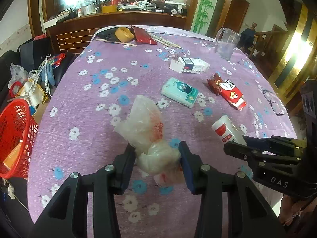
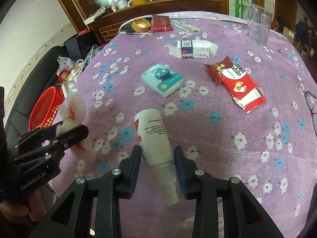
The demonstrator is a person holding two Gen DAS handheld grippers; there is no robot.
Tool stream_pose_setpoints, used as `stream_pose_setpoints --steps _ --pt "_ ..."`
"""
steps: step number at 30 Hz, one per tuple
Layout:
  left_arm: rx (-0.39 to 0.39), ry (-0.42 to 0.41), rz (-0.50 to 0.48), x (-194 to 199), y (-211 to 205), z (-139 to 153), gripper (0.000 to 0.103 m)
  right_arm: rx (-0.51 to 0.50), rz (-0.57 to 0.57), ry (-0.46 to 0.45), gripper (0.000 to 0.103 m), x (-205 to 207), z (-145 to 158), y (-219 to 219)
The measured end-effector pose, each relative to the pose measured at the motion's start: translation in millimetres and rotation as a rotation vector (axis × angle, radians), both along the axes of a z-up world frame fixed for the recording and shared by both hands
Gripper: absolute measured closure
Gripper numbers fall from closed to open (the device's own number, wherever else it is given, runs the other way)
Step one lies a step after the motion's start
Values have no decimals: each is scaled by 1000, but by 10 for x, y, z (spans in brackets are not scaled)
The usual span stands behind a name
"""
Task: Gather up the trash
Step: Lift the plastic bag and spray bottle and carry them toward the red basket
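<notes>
My left gripper (image 1: 157, 154) is shut on a crumpled clear plastic bag (image 1: 146, 127) with orange print, just above the purple flowered tablecloth (image 1: 89, 99). In the right wrist view the left gripper (image 2: 67, 129) holds that bag (image 2: 72, 109) at the left. My right gripper (image 2: 157, 156) is shut on a white bottle (image 2: 153, 136) with a red label, neck toward the camera. The right gripper (image 1: 235, 144) and the bottle (image 1: 225, 130) also show in the left wrist view. A red basket (image 1: 15, 138) stands off the table's left edge.
On the table lie a teal tissue pack (image 2: 162, 79), a red torn snack wrapper (image 2: 235, 81), a white carton (image 2: 193, 49), eyeglasses (image 1: 274, 102), a clear jug (image 1: 225, 41), a yellow tape roll (image 2: 140, 24) and a red pouch (image 2: 160, 22). Clutter sits beside the basket.
</notes>
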State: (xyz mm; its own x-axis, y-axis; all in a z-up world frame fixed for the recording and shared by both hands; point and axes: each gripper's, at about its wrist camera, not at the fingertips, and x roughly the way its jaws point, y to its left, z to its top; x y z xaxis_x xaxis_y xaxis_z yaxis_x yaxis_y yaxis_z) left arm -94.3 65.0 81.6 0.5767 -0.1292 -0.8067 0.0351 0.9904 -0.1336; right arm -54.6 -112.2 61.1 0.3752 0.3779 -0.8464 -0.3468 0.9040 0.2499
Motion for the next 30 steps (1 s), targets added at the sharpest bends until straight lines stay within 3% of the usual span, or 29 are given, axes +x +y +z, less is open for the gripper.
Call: stream_pose_setpoints --steps 30 --pt "2 -47 -16 -264 691 182 60 11 7 -41 66 -229 215 748"
